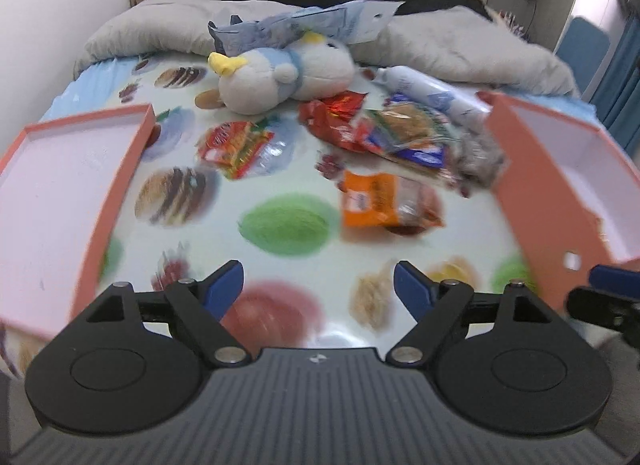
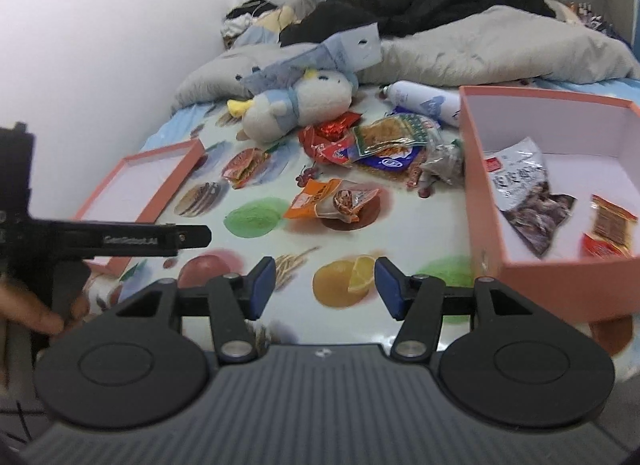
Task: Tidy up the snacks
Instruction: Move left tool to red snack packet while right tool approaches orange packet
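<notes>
On right, box (image 2: 480, 201) cut off by frame; L claw (image 1: 318, 285), R claw (image 2: 325, 285) spread, empty.

Right claw (image 2: 325, 288) at lower centre, jaws apart, nothing between them, above the fruit-print bed sheet (image 2: 420, 225). Orange snack packet (image 2: 332, 201) at frame centre. Pink box (image 2: 560, 285) at right holds two packets. Empty pink lid (image 2: 140, 185) at left. Plush toy (image 2: 296, 105) above centre.

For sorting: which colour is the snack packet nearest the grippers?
Orange snack packet, clearest in the right wrist view.
</notes>
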The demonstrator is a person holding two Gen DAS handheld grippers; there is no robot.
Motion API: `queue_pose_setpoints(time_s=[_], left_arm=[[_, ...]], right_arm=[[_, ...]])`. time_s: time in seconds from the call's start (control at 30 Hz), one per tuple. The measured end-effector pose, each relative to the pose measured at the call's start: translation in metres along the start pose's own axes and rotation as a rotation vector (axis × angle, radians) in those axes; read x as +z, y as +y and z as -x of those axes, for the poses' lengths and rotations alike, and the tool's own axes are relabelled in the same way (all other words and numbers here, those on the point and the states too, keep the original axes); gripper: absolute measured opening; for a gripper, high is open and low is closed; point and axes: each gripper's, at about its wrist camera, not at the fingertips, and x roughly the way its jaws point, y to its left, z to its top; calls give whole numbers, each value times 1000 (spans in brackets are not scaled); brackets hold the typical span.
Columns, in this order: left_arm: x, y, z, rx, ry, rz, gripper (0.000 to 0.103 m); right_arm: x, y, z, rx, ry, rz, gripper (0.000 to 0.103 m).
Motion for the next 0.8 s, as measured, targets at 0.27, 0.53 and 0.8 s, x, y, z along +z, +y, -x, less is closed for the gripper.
queue_pose_setpoints(time_s=[0.27,0.53,0.8], left_arm=[[79,26,-85,74,131,-58,87],[127,19,-98,38,58,-204,100],[106,35,-161,81,37,-309,100]], right_arm=[[43,-10,-81,21,147,-27,57],[75,-10,-119,110,160,61,71],[50,-2,-171,121,87,134,72]])
